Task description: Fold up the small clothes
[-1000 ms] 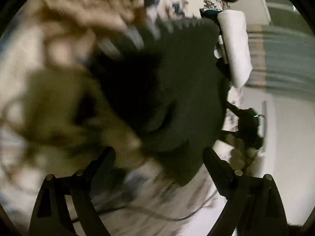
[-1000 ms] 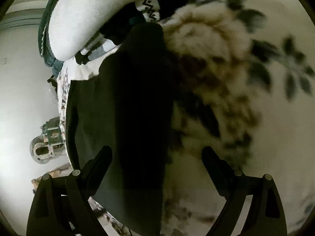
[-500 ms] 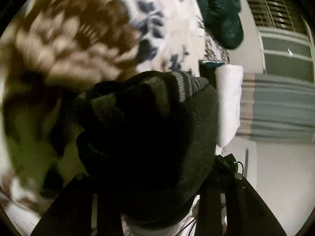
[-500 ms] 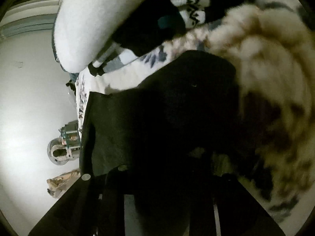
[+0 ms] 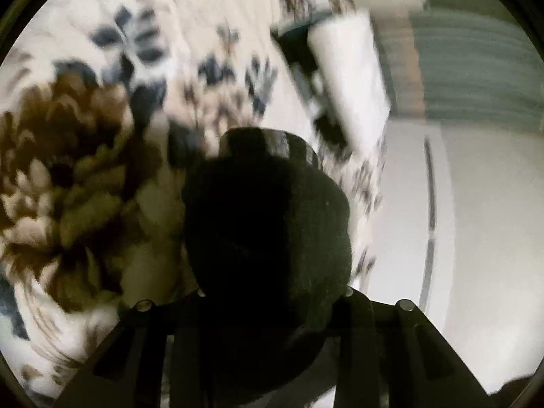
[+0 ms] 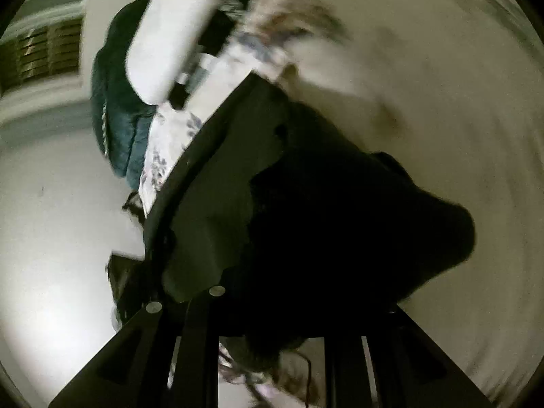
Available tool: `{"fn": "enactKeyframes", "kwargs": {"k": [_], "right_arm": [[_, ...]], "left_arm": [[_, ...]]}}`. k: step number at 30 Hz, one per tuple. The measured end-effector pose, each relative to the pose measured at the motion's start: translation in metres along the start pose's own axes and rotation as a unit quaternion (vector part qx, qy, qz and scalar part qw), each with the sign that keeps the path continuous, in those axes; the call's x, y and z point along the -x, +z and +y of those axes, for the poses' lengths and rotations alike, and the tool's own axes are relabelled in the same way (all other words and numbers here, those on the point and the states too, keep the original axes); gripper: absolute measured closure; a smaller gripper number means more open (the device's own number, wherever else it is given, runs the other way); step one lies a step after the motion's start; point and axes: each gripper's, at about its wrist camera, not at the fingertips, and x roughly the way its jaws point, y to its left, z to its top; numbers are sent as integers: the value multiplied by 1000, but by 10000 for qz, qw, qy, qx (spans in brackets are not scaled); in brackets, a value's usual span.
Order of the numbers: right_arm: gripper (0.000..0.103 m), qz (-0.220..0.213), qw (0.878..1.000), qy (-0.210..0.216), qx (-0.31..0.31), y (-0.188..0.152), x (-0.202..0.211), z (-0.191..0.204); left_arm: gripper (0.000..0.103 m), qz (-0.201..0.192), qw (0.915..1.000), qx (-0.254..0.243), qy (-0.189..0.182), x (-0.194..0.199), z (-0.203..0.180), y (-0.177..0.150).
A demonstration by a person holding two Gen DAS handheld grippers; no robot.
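Note:
A small dark garment (image 5: 265, 221) with a grey striped band hangs bunched in front of my left gripper (image 5: 272, 301), whose jaws are shut on it. The cloth hides the fingertips. In the right wrist view the same dark garment (image 6: 323, 221) drapes from my right gripper (image 6: 302, 309), also shut on it. One edge of the garment stretches up and left as a taut flap. Both ends are held above the floral bedspread (image 5: 85, 187).
The cream bedspread (image 6: 425, 85) with brown and blue flowers fills the ground below. A white pillow-like bundle (image 5: 350, 78) (image 6: 170, 44) lies at its far edge beside a teal quilt (image 6: 115, 112). Pale floor (image 5: 476, 238) lies beyond the bed's edge, and window blinds (image 6: 34, 54) are far off.
Both grippers were open over the flat garment, then shut on it. They have lifted it off the bedspread, and the right one has swung sideways with the cloth.

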Motion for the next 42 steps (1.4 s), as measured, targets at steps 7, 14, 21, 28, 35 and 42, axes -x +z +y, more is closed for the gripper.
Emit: {"fn": "enactKeyframes", "kwargs": {"k": [7,14,21,28,35,42], "right_arm": [[54,717,9927,-938,-259,-48,-27,-59],[37,941,9872,-1282,113,-38,19,-44],[35,872,9633,-1661,1922,-20,28,75],[41,1553,8992,-1155,3924,-7,-118,232],[60,2599,7753,-2254,5297,-41,-263,279],[97,2198,7894,-2330,5237,-32,-266,284]], "left_arm": [[34,42,9973,129,720,-28,41,-39],[29,-896,9919,324,836,20,30,-79],[29,-952,9828,67,1582,22,41,-100],[29,-1078,9818,-67,1564,6,44,-106],[31,-1229,9790,-257,1606,1,43,-104],[31,-1130,9817,-383,1483,-10,41,-101]]}}
